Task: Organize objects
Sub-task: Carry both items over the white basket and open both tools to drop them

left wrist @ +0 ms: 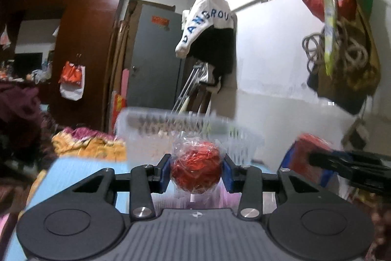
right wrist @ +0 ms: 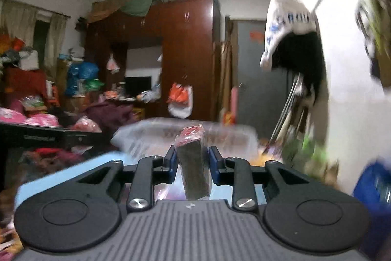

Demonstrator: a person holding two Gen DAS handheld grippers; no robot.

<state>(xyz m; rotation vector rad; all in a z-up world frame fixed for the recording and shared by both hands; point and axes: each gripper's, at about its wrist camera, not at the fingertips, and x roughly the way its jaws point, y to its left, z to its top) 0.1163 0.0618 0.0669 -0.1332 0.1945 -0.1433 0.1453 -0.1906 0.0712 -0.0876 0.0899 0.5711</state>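
While both grippers are held level above a light blue table [left wrist: 80,170], each is seen clamped on an item. A red ball wrapped in clear plastic [left wrist: 196,169] is pinched between the blue pads of the left gripper [left wrist: 196,174], with little room left between them. A dark block in clear wrap with a red label [right wrist: 193,163] is squeezed upright in the right gripper [right wrist: 191,164], whose jaws are drawn almost fully together. Just beyond both loads, a clear plastic basket [left wrist: 156,119] is blurred at the far edge of the table. The carrying step is judged to be in hand: both items are lifted but not yet placed. Next, each load would need to be brought over the basket rim and lowered before the jaws are released.
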